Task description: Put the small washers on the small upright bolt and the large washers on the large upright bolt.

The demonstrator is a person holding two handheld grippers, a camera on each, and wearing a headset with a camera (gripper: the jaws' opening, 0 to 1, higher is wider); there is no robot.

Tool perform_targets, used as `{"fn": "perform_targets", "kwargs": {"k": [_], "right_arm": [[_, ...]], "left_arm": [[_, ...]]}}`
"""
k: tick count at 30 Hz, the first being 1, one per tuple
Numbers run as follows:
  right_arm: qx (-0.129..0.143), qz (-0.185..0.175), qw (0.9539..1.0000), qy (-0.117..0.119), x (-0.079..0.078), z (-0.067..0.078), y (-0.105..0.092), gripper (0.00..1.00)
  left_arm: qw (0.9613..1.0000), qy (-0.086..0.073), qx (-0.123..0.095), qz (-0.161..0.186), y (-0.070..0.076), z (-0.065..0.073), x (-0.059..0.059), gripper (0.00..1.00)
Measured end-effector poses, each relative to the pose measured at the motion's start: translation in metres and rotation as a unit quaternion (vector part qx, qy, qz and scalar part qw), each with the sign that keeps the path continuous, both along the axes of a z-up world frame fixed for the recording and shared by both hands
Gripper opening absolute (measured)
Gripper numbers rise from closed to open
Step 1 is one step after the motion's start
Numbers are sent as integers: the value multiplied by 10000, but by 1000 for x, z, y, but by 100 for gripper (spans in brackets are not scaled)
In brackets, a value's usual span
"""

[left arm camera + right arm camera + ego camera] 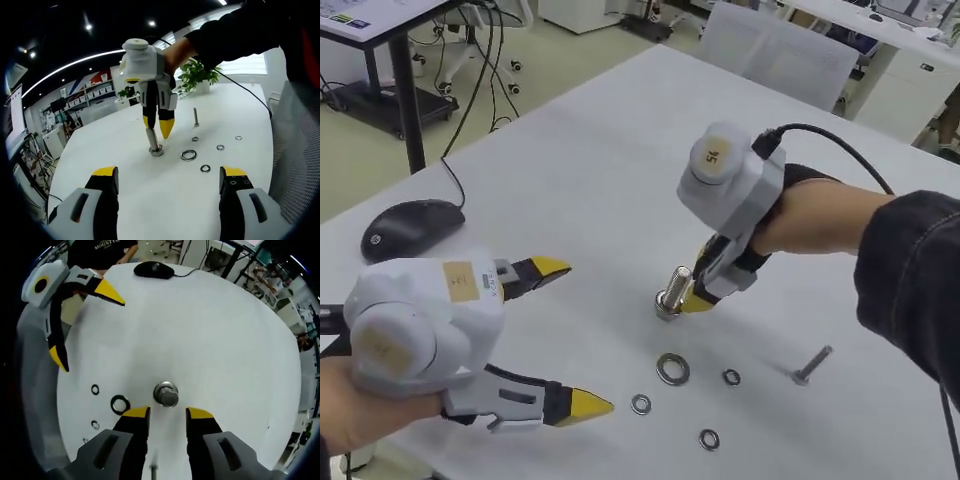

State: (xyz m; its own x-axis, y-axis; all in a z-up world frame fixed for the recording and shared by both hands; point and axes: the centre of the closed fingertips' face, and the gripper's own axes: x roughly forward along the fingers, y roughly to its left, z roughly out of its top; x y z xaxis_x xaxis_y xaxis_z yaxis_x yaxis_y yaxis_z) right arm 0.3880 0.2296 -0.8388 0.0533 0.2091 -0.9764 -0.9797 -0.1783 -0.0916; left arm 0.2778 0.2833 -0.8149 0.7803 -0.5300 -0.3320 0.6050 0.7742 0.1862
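Observation:
The large bolt [672,290] stands upright on its head on the white table [570,160]. My right gripper [698,298] hangs tip-down right beside it, open with a narrow gap; its view looks down on the bolt top [166,394] just beyond its jaws. The small bolt [812,365] lies on its side to the right. A large washer [672,368] and three small washers [640,404] [731,377] [709,439] lie flat in front of the large bolt. My left gripper [570,335] is wide open and empty at the near left, pointing at the washers [188,155].
A black mouse [412,228] with its cable sits at the table's left edge. A grey chair [775,50] stands beyond the far edge. The right gripper's cable [840,150] trails back over the person's sleeve.

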Motion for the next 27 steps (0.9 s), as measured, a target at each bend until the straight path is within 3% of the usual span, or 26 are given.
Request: {"fn": "perform_targets", "kwargs": {"k": [10,15,27], "right_arm": [[69,-37,9999,-94,-8,10,-15,29],[115,-29,9999,-98,-22,14,-20,29],[48,96,9999,38,-46,2,-27,29]], "left_arm": [[10000,-36,25,-18,-2,4,0,83],[10000,-50,29,-6,-1,5,-2,83],[10000,-36,27,42,1,7,-5,83]]}}
